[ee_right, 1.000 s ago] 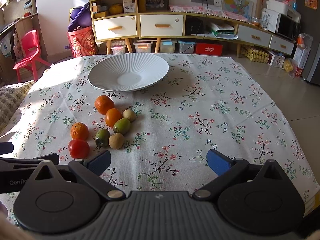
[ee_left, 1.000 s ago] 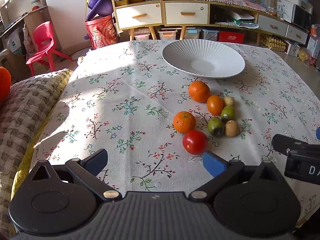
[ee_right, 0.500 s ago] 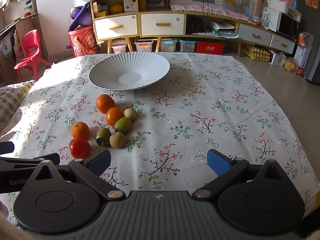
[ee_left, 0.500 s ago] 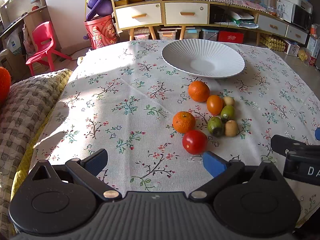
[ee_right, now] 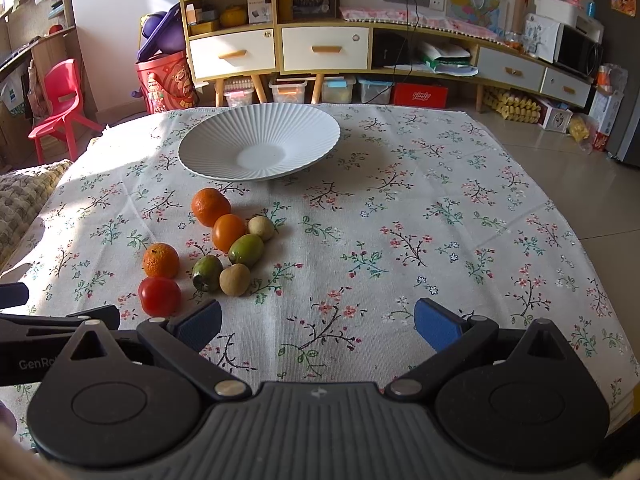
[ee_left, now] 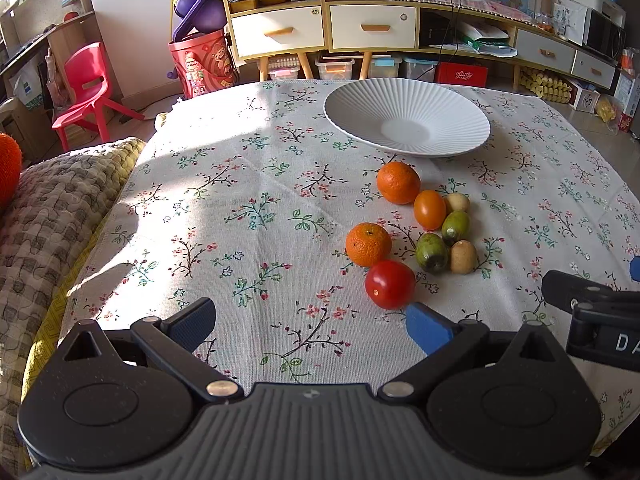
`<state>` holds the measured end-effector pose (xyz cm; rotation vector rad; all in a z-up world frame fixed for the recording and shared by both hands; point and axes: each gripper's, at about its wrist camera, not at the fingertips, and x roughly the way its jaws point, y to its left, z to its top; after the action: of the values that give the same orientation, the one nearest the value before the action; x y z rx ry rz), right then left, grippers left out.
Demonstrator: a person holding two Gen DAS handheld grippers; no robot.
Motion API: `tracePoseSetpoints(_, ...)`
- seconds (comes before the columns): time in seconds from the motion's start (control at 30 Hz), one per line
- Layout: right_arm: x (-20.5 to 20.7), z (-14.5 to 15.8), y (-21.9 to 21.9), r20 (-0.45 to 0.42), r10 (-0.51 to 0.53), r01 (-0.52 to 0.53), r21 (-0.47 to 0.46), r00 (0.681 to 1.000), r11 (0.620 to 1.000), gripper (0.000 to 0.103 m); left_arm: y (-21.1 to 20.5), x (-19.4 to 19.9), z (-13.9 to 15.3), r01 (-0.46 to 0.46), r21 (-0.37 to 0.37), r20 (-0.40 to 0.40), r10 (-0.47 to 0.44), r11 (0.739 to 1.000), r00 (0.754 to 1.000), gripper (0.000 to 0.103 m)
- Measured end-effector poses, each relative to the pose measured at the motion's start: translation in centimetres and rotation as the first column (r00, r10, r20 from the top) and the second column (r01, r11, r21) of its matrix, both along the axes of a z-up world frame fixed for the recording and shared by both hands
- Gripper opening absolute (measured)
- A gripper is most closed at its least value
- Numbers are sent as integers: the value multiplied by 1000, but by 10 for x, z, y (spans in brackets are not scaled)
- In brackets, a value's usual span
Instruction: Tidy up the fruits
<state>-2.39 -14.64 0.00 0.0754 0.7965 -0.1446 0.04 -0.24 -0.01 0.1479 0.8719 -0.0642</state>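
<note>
Just beyond left tongs (ee_left: 310,322): tomato (ee_left: 390,284)

Left tool (ee_left: 310,322) low over desk (ee_left: 248,216). Fruit cluster (ee_left: 416,226) ahead-right of it, tomato (ee_left: 390,284) nearest. Plate (ee_left: 406,118) beyond cluster. Right tool (ee_right: 318,320): cluster ahead-left, plate behind it.

My 2 wrist cameras sit low at the near edge of the tabletop (ee_left: 248,184), both facing the far cabinets (ee_right: 280,48). The left view looks from the left side, the right view from beside it. Both share the white plate (ee_left: 404,120) and fruit cluster (ee_right: 224,240), close ahead.
</note>
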Motion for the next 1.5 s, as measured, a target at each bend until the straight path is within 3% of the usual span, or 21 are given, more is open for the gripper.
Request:
tracePoseSetpoints(0.97,9,-7,-1,-39,28,-28,-6,999,1000,103,3,10,-9,-12,-10,0,12,1000,1000,92)
tracePoseSetpoints(1.27,29,-11,-8,-37,170,-172,-53,985,984,103,0,23,-30,25,-45,-3,-25,999,1000,92)
tracePoseSetpoints(1.5,55,-15,-21,-71,307,-306,20,949,952,101,3,31,-40,34,-119,-22,-37,992,999,89)
